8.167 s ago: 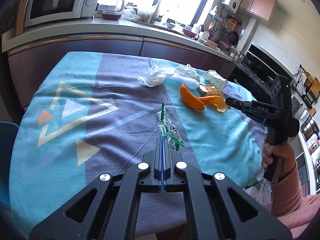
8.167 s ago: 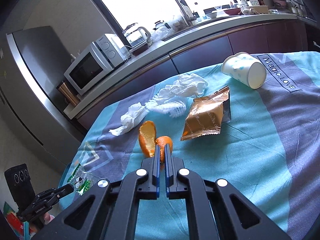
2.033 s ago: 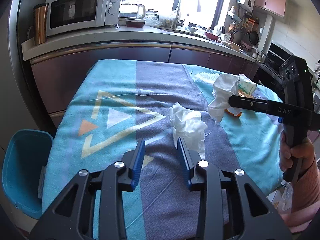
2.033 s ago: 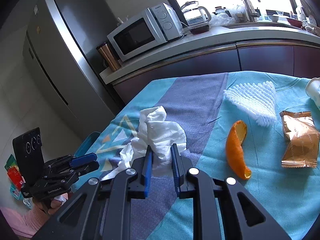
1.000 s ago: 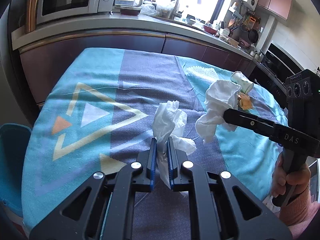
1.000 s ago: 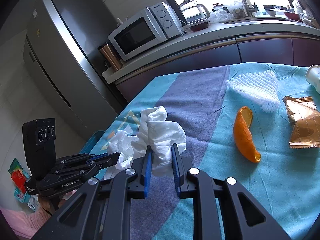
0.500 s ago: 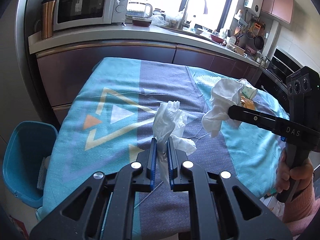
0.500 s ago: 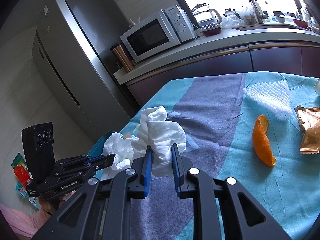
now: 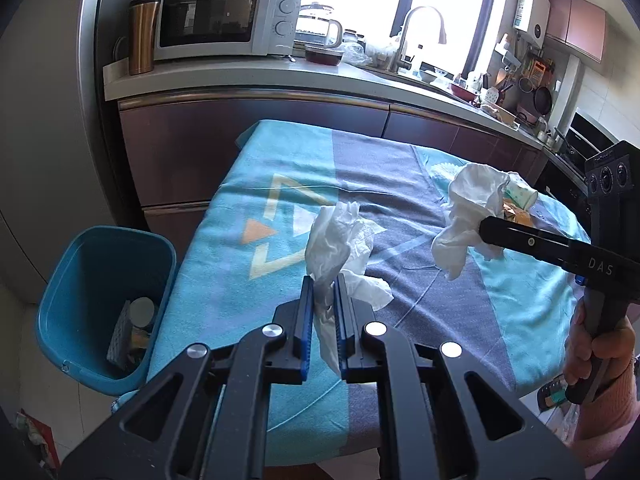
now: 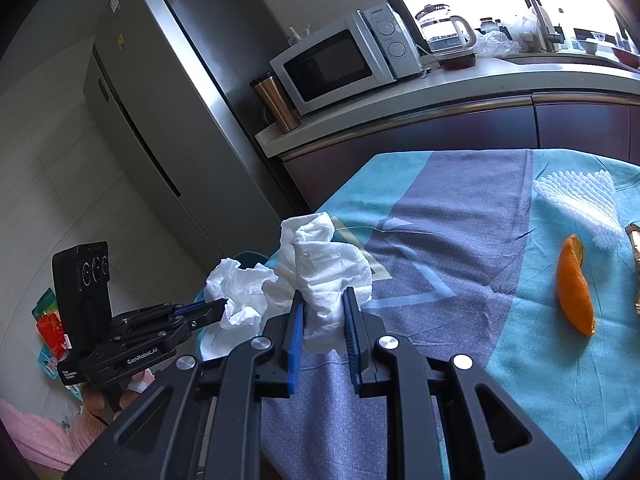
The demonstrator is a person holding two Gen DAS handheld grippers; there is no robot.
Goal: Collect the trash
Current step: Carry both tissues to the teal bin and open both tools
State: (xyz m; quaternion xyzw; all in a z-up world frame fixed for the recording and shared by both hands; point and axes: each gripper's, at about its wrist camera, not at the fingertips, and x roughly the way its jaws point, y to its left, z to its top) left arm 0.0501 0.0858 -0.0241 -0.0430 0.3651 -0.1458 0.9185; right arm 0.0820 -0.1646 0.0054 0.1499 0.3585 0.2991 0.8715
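2 crumpled tissues, 1 per gripper: left gripper [image 9: 323,312] clamps left tissue [image 9: 336,240], right gripper [image 10: 323,320] clamps right tissue [image 10: 328,268], both near tabletop's [image 9: 248,304] left edge by 1 blue bin [image 9: 100,264].

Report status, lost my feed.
Left gripper shut on tissue. Right gripper shut on second tissue. Blue bin open, path unobstructed.
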